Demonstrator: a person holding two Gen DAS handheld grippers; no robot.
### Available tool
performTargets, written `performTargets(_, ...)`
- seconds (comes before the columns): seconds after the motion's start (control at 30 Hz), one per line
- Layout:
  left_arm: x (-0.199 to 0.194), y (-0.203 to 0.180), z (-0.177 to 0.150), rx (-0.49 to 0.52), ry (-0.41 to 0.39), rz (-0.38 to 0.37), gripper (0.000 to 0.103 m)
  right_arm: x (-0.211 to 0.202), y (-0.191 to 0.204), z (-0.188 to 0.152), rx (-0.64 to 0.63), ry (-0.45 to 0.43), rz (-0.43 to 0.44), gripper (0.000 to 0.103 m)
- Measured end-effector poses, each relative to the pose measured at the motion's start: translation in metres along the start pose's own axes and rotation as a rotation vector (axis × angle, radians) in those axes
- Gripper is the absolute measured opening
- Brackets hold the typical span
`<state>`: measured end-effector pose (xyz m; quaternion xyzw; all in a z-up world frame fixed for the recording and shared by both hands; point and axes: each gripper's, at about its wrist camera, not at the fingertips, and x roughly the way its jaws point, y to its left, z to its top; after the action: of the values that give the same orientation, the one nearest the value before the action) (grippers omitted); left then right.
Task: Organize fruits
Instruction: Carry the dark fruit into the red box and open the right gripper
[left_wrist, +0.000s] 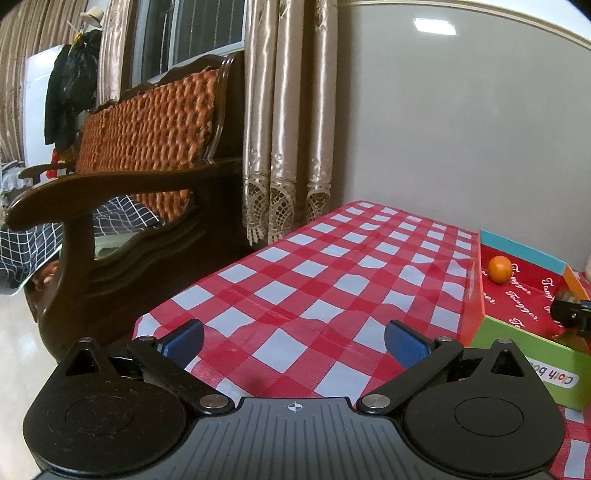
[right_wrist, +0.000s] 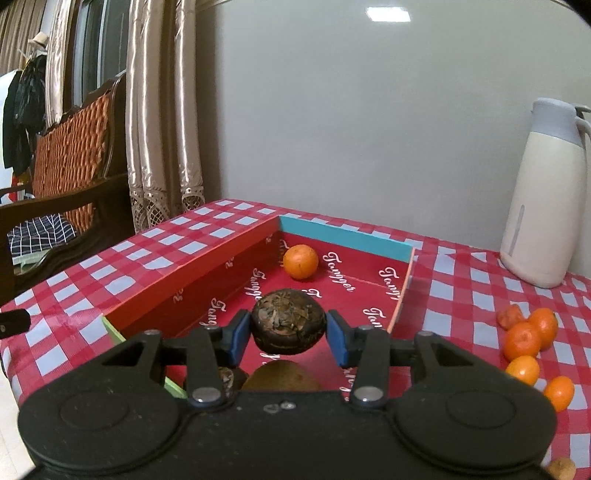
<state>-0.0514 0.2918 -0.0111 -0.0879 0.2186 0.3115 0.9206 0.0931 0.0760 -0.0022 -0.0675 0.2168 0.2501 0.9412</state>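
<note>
The right gripper (right_wrist: 289, 331) has its fingers clenched on a dark brown fruit (right_wrist: 289, 320), hanging over the red box (right_wrist: 192, 280); an orange (right_wrist: 300, 261) sits beyond them. I'd lower before releasing so it doesn't roll. The left gripper (left_wrist: 293, 341) is spread wide, holding nothing

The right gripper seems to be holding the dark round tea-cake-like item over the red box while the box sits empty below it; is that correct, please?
Not quite: the box is not empty. The right wrist view shows an orange at its far end and a brownish fruit below the right gripper, whose jaws do hold the dark round item above the box.
</note>
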Motion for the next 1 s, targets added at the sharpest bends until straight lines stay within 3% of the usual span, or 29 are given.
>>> performTargets(0.17,-0.001,-0.002,0.001,-0.003,-0.004,-0.007,0.103,-0.008,0.001,0.002,-0.011,-0.035,-0.011,0.061)
performTargets(0.4,-0.010,-0.021,0.004,0.011,-0.019,-0.039,0.103,-0.017,-0.010,0.002,-0.010,-0.041,-0.031,0.063)
performTargets(0.53,-0.015,-0.035,0.005,0.023,-0.025,-0.060,0.103,-0.029,-0.021,0.000,-0.005,-0.076,-0.070,0.087)
performTargets(0.6,-0.018,-0.042,0.006,0.024,-0.026,-0.070,0.103,-0.034,-0.029,-0.001,-0.002,-0.086,-0.085,0.088)
performTargets(0.67,-0.020,-0.051,0.007,0.029,-0.027,-0.085,0.103,-0.040,-0.038,-0.002,0.007,-0.098,-0.108,0.098)
performTargets(1.0,-0.037,-0.109,0.007,0.048,-0.032,-0.225,0.103,-0.073,-0.100,-0.013,0.094,-0.128,-0.250,0.102)
